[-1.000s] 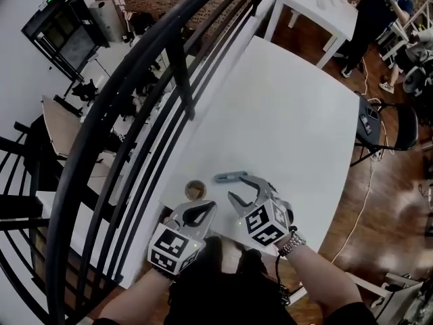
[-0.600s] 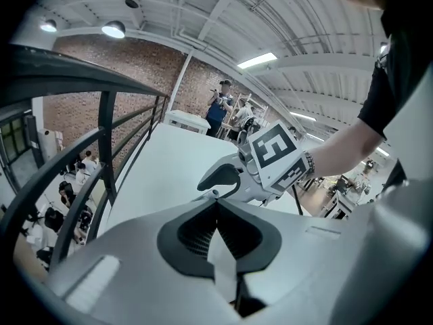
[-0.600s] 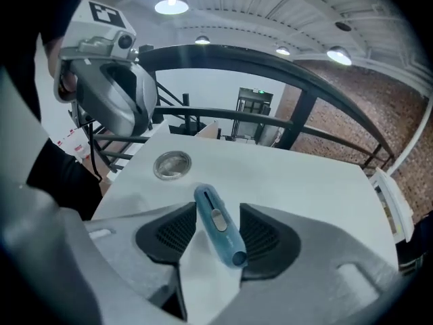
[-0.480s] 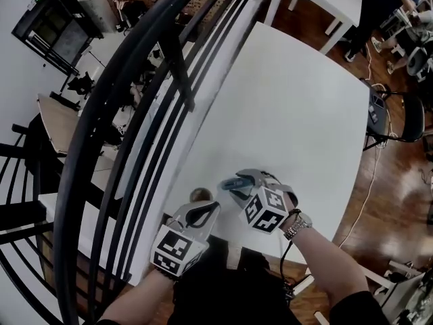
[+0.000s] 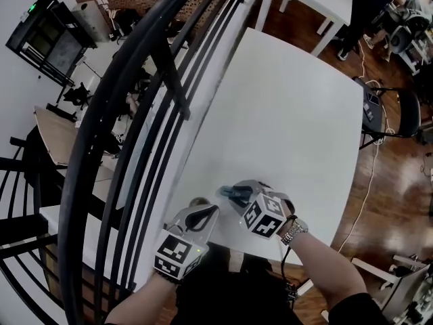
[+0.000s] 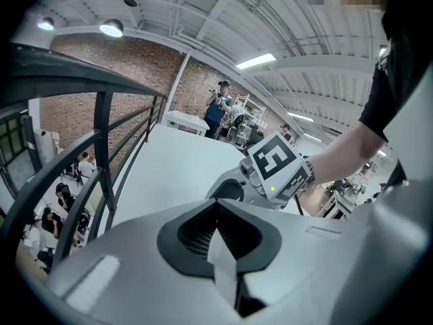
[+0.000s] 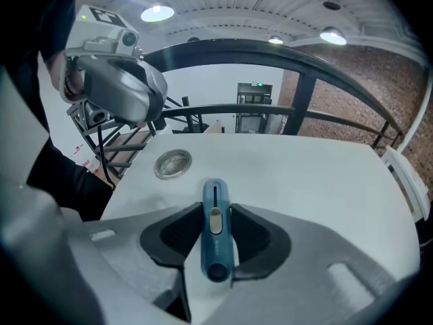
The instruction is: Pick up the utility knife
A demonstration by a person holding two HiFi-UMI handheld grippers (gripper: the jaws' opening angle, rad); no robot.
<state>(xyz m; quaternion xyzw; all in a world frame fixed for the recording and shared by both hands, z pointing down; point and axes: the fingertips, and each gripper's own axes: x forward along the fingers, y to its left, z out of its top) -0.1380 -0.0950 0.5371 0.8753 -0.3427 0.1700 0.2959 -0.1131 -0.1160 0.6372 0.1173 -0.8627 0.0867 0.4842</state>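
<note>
Two grippers work at the near edge of a white worktop [image 5: 291, 100] in the head view, beside a black railing [image 5: 169, 66]. The left gripper [image 5: 210, 210] hovers near a round metal disc [image 5: 197, 201] set in the worktop. The right gripper [image 5: 237, 193] points steeply down over the blue utility knife [image 5: 229, 191].

From the left gripper view, its fingers are pressed together with nothing between them. The other gripper's marker cube [image 6: 279, 164] is just ahead, over the worktop.

The right gripper view shows the utility knife lying flat on the worktop, lengthwise between the fingers. The fingers are closing on it, with the dark pads [image 7: 179, 232] already against both of its sides. The metal disc lies beyond, to the left.
</note>
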